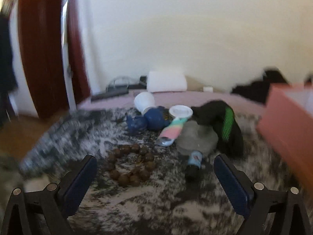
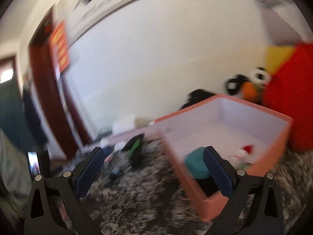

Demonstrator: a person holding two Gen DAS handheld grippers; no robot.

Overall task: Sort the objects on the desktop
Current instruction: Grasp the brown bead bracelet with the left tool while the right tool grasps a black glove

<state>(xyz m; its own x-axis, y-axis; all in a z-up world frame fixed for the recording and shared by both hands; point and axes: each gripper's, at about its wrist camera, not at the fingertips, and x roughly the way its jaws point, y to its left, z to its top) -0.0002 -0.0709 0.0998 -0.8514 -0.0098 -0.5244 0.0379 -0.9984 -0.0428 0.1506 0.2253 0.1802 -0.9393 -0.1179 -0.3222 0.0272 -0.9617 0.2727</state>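
In the left wrist view my left gripper (image 1: 155, 157) is open over a shaggy grey-and-white rug (image 1: 137, 211), with nothing held. Just ahead of it lies a brown bead bracelet (image 1: 131, 166) and a small bottle (image 1: 194, 160). Behind them is a pile: a pastel tube (image 1: 171, 133), a grey lump (image 1: 197, 137), a black-and-green fabric piece (image 1: 221, 125), blue items (image 1: 148, 119) and a white cup (image 1: 144, 101). In the right wrist view my right gripper (image 2: 153, 149) is open and empty beside the pink box (image 2: 254, 107), which holds a teal object (image 2: 195, 164) and a red-and-white item (image 2: 244, 152).
The pink box (image 1: 287, 125) stands at the right of the pile. Behind it are a red bag (image 2: 289, 98) and a plush toy (image 2: 248, 86). A white roll (image 1: 166, 81) and cables lie by the wall. A dark red door frame (image 1: 45, 58) stands at the left.
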